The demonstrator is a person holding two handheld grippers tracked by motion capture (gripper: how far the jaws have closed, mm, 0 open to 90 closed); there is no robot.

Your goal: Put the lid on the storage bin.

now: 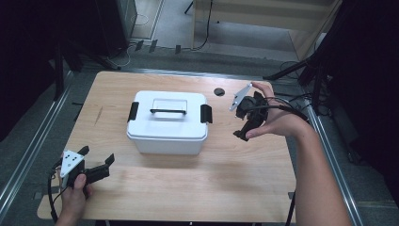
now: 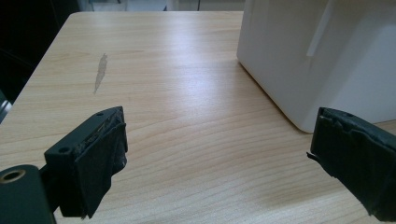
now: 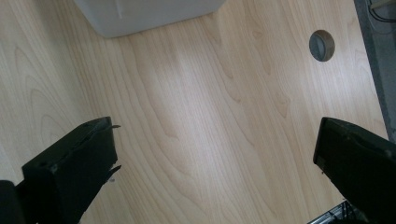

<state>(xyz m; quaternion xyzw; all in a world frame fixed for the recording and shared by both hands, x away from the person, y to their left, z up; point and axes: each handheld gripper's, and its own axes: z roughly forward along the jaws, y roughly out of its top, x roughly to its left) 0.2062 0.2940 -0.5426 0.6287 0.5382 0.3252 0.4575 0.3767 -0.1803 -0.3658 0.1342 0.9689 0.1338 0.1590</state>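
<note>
A white lidded box with a black top handle and a black latch on each end stands mid-table. My left gripper rests low at the near left corner, open and empty, aimed toward the box. In the left gripper view the left gripper frames bare wood, and the box's corner is ahead on the right. My right gripper hovers right of the box, tilted down, open and empty. In the right gripper view the right gripper looks down on wood, with the box's edge at top.
The wooden table has a round dark cable hole near its far right, seen also as the hole in the right gripper view. Metal rails run along both table sides. Cables and dark stands lie on the floor beyond.
</note>
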